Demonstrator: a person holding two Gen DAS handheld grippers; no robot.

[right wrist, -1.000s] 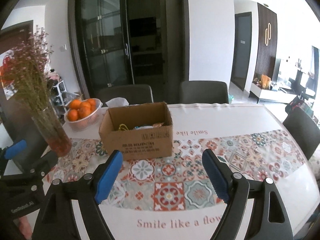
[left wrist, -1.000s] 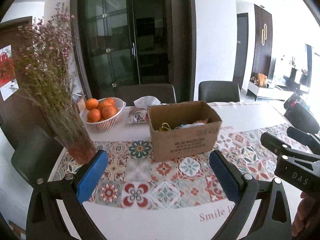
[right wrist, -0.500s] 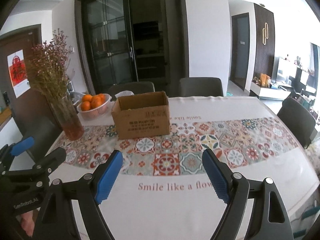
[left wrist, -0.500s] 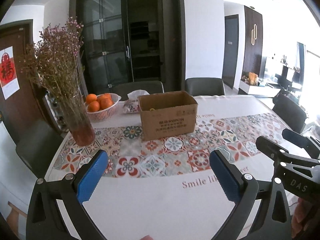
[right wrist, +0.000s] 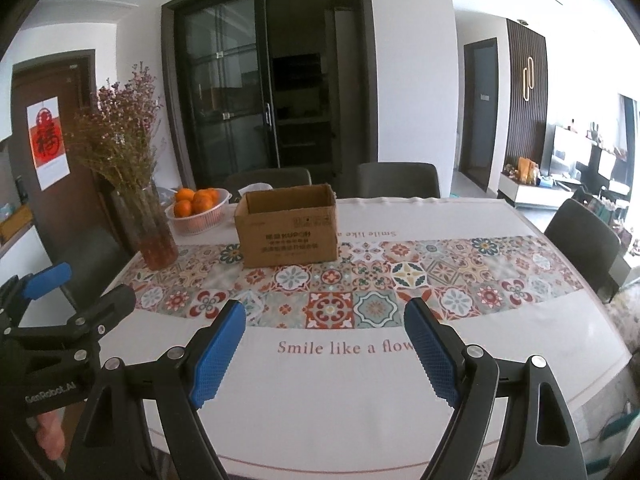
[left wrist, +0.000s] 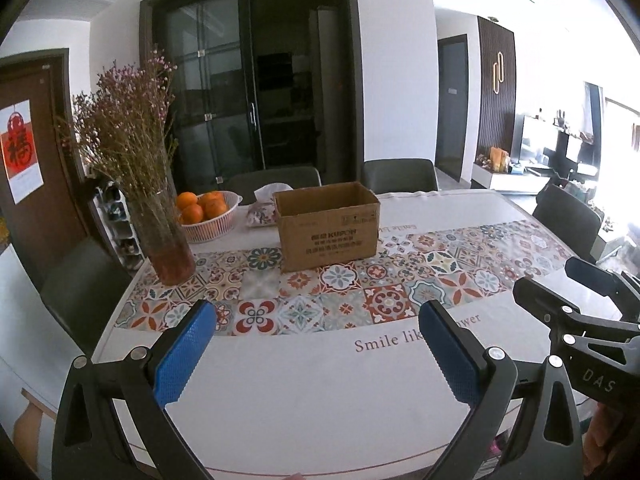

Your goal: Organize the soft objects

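Note:
An open brown cardboard box [left wrist: 327,226] stands on the patterned table runner, far from both grippers; it also shows in the right wrist view [right wrist: 287,224]. Its contents are hidden from this low angle. My left gripper [left wrist: 318,344] is open and empty above the near white part of the tablecloth. My right gripper [right wrist: 325,346] is open and empty, also over the near edge. The right gripper shows at the right of the left wrist view [left wrist: 576,300]. The left gripper shows at the left of the right wrist view [right wrist: 72,292].
A glass vase of dried flowers [left wrist: 160,236] stands at the left. A white basket of oranges [left wrist: 206,216] and a tissue pack [left wrist: 262,210] sit behind the box. Dark chairs [left wrist: 400,174] surround the table [left wrist: 320,400].
Both grippers have pulled back and away from the box, which now looks smaller and farther. Its contents, visible a second ago, are now out of sight. Both grippers stayed open.

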